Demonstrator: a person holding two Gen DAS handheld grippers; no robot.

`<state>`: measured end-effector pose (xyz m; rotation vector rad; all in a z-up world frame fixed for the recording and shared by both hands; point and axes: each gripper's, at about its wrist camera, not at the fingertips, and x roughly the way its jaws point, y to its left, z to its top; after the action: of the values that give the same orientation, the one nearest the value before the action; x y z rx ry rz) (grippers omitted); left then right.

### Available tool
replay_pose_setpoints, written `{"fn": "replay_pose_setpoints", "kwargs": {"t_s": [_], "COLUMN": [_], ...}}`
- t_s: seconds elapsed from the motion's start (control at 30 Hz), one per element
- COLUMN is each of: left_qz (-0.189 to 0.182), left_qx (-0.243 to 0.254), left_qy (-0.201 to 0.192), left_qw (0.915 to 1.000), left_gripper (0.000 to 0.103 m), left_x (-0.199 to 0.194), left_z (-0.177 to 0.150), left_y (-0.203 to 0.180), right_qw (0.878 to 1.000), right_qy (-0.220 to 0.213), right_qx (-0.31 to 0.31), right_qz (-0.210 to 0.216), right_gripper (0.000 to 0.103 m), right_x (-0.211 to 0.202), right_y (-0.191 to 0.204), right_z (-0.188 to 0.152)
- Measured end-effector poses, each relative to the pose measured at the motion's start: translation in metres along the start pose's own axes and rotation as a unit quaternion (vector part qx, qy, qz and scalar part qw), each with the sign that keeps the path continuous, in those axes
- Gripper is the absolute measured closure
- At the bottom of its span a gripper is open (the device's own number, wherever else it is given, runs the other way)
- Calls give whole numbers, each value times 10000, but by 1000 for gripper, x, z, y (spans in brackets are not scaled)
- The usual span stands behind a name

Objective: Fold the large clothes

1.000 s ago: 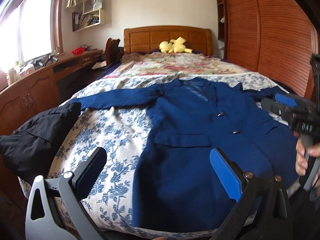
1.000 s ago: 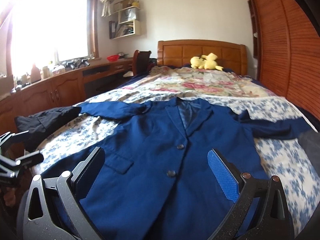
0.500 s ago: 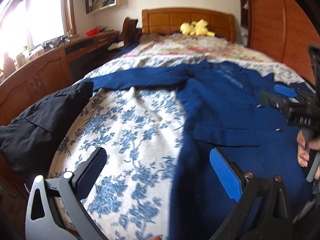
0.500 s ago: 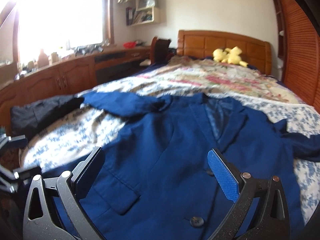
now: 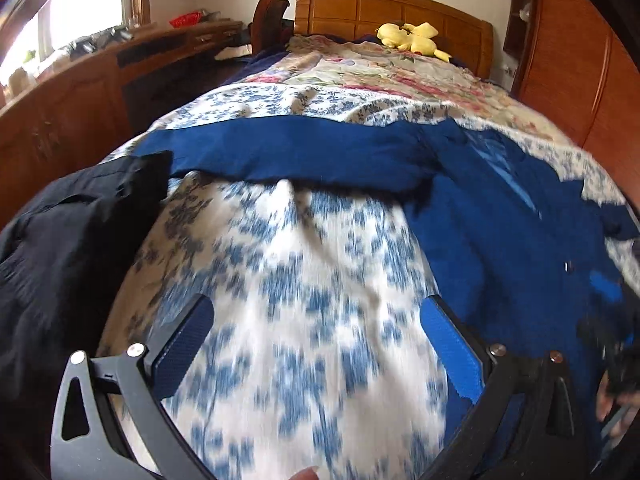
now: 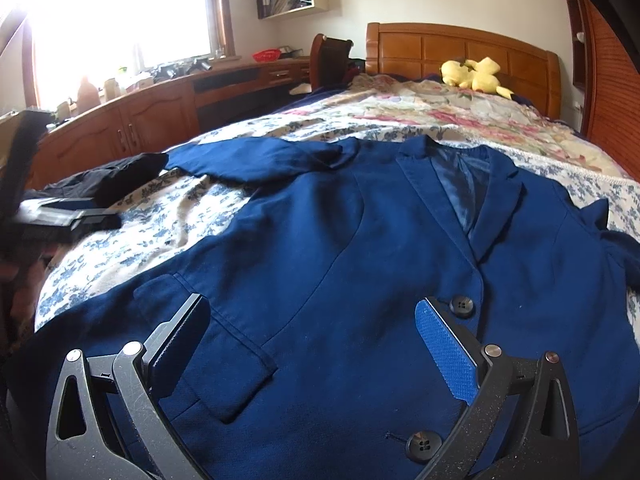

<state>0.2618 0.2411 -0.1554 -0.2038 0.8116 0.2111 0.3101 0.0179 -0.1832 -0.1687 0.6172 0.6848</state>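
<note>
A navy blue blazer [image 6: 340, 248] lies front up and buttoned on the floral bedspread, collar toward the headboard. Its sleeve [image 5: 288, 152] stretches out to the left across the bed. My left gripper [image 5: 316, 344] is open and empty over bare bedspread, left of the blazer's body and short of the sleeve. My right gripper [image 6: 312, 344] is open and empty, low over the blazer's front between the pocket flap [image 6: 224, 352] and the buttons [image 6: 462, 306]. The left gripper also shows at the left edge of the right wrist view [image 6: 68, 220].
A black garment [image 5: 68, 248] lies bunched at the bed's left edge, touching the sleeve end. A yellow plush toy [image 6: 474, 74] sits by the wooden headboard [image 6: 440, 48]. A wooden desk and cabinets [image 6: 160, 112] run along the left; wooden wardrobe doors [image 5: 580, 60] stand on the right.
Both grippers moved forward and lower over the bed. The left one swung left off the blazer onto bare bedspread, toward the sleeve. Both stayed open.
</note>
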Motion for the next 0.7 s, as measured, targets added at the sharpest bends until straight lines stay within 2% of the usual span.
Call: {"fn": "replay_pose_setpoints", "kwargs": {"t_s": [0.07,0.17,0.3,0.5,0.63,0.7], "left_qz": [-68,-281,-462,-469,-654,-633], "left_qx": [-195,-484,-869,-1146,-1641,-1859], "left_qy": [53,-136,-202,184,513,521], "left_qw": [9998,9983,9949,9921,9829,9791], "left_gripper": [0,0,4,16,26,31], "left_x": [14,24,44,100,135,145], "left_z": [18,44,71,90,92,91], "left_y": [10,24,43,63,78,83], "right_qw": [10000,10000,10000,10000,10000,9999], "right_qy": [26,29,45,80,87,96], "right_qx": [-2,-8,-6,-36,-30,-28], "right_qz": [9,10,13,22,33,40], "right_gripper": [0,0,0,0,0,0], "right_x": [1,1,4,5,6,6], "right_y": [0,0,1,2,2,2], "right_z": [-1,-1,-1,-2,-3,-3]}}
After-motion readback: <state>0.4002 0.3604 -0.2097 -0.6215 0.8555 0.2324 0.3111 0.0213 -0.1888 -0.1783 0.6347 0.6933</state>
